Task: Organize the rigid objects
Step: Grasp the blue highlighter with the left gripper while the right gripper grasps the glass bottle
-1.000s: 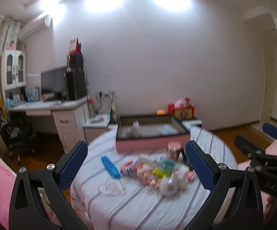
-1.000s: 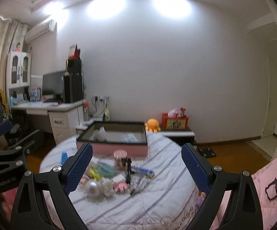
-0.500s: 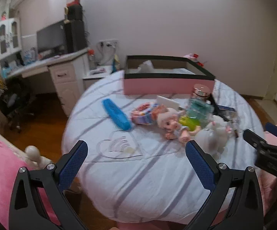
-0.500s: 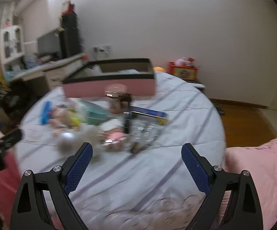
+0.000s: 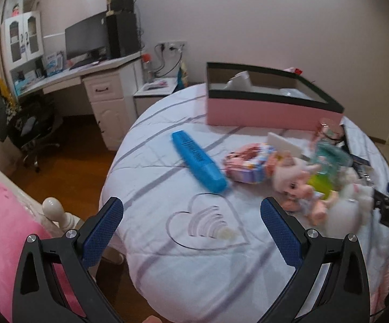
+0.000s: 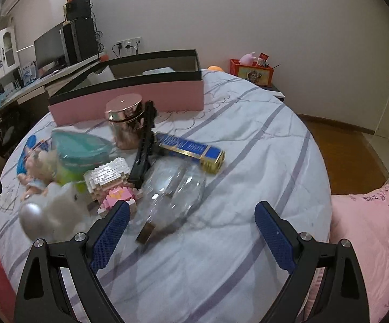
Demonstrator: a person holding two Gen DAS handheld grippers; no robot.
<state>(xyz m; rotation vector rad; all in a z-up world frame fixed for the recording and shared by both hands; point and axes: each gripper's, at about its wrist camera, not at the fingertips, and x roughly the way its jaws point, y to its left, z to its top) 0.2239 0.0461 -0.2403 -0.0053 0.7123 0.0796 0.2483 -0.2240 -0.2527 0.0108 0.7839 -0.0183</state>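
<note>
Left gripper (image 5: 191, 222) spread wide at 6 o'clock over the round striped bed (image 5: 194, 269), holding nothing. Blue case (image 5: 198, 165) lying at centre. Pink box (image 5: 271, 101) at 1 o'clock. Doll (image 5: 296, 185) amid blurred toys at 3 o'clock. Desk (image 5: 86, 72) at 10 o'clock.

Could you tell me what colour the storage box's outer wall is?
Pink with a black rim, clearest in the right wrist view.

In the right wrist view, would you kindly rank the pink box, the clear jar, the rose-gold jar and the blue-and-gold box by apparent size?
1. pink box, though farthest away.
2. clear jar, nearest the camera, which inflates it.
3. blue-and-gold box and rose-gold jar: too alike to rank.
</note>
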